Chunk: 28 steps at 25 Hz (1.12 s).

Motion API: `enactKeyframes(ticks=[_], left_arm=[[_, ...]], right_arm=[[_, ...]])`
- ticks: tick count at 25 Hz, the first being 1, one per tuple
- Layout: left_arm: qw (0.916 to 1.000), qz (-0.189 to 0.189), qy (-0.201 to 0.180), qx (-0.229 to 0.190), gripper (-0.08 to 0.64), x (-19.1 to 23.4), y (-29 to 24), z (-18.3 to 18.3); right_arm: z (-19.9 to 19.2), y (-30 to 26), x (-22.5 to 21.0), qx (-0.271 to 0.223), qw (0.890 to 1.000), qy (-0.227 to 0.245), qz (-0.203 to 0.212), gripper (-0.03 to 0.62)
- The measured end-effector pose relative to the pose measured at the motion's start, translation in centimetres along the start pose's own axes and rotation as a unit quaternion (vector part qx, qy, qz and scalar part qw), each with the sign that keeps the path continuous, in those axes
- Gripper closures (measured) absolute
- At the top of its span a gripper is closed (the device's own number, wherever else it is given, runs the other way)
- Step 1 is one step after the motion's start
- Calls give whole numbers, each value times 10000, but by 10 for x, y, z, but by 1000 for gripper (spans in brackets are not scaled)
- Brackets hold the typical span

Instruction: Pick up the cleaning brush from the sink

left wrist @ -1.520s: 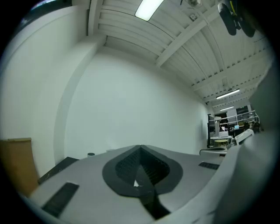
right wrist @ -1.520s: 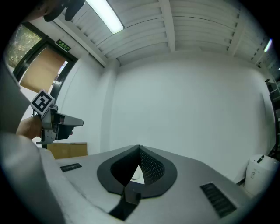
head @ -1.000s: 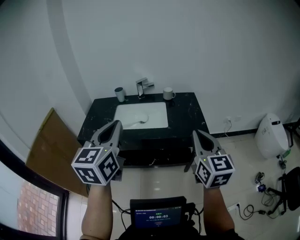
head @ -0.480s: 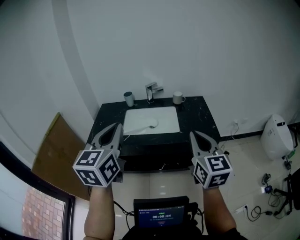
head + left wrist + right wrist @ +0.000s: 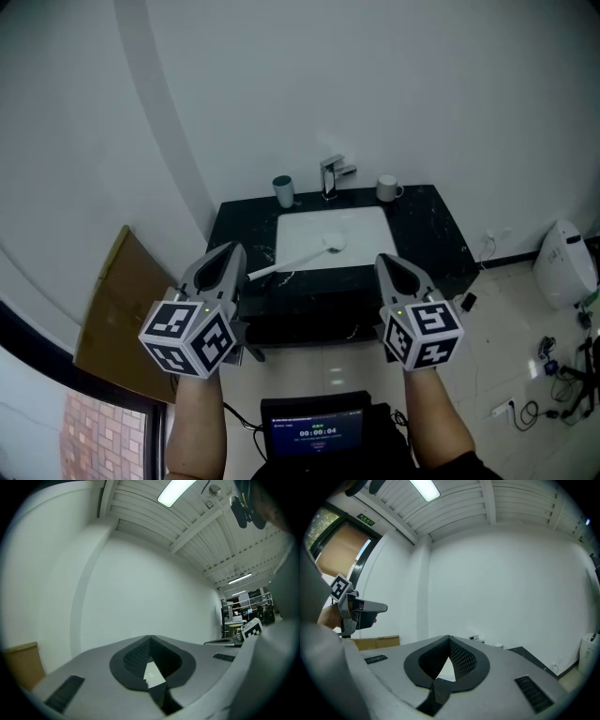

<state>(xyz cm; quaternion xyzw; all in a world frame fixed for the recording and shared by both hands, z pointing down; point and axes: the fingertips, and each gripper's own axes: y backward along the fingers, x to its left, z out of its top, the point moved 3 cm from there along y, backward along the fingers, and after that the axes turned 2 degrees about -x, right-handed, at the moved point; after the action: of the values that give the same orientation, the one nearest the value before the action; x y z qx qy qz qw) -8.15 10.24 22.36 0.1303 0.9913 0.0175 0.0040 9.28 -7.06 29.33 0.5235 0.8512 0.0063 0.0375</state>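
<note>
I see cleaning brush (image 5: 292,260): white, long thin handle, head in sink (image 5: 364,225); left gripper (image 5: 232,251), right gripper (image 5: 384,262) clenched, empty.

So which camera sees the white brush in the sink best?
The head view: the brush lies in plain sight across the sink. The left gripper view shows mostly wall; the right gripper view catches the counter, no brush.

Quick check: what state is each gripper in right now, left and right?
Left gripper: jaws closed, holding nothing.
Right gripper: jaws closed, holding nothing.
</note>
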Motion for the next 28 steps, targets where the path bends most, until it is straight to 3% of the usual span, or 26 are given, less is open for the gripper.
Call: enactKeyframes(ticks=[7,13,16,21,28], left_arm=[[9994,-326,-33,58,549,95,-83,-22],[9974,-529,-126,471,549,190,-168,-44],[9957,-668,-159,619,549,236,-203,-56],[9880,-1208,-95,961,549,291,-262,-92],[9716,-2196,112,868,549,365,-318,-108]], right_arm=[[-20,-123,14,35,10000,47,-60,589],[-54,-238,12,349,9985,-356,-229,589],[-69,-287,16,536,9975,-339,-300,589],[-118,-354,16,1013,9896,-545,-865,589],[-146,-416,40,1168,9666,-868,-2112,589]])
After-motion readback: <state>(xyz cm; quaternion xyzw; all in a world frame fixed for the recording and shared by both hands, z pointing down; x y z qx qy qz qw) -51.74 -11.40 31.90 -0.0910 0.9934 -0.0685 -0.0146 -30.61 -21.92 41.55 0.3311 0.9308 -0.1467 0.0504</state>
